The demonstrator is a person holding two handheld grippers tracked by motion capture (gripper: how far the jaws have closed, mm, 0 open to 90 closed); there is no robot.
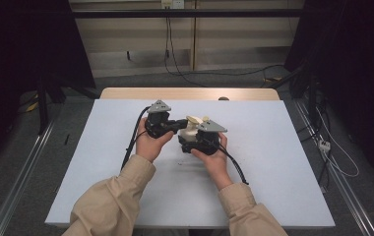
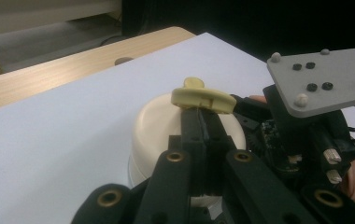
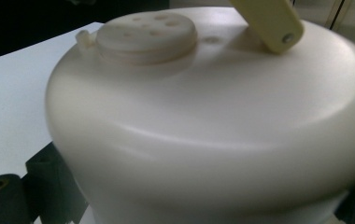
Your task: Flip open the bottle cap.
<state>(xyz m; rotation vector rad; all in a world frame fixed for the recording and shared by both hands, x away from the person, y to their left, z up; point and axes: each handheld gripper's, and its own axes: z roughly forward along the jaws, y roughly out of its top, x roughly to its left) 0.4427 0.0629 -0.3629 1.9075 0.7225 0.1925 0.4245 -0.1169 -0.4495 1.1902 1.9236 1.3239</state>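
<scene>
High view: a cream domed container (image 1: pixel 191 132) sits at the middle of the white table (image 1: pixel 101 162), between the two grippers. The left gripper (image 1: pixel 175 125) comes at it from nine o'clock, the right gripper (image 1: pixel 195 142) from about five o'clock. In the left gripper view the jaws are closed tight on the yellowish crank handle (image 2: pixel 199 97) atop the dome. In the right gripper view the container's wall (image 3: pixel 203 140) sits close between the jaws, which flank it at eight and four o'clock, wide and apparently gripping it.
</scene>
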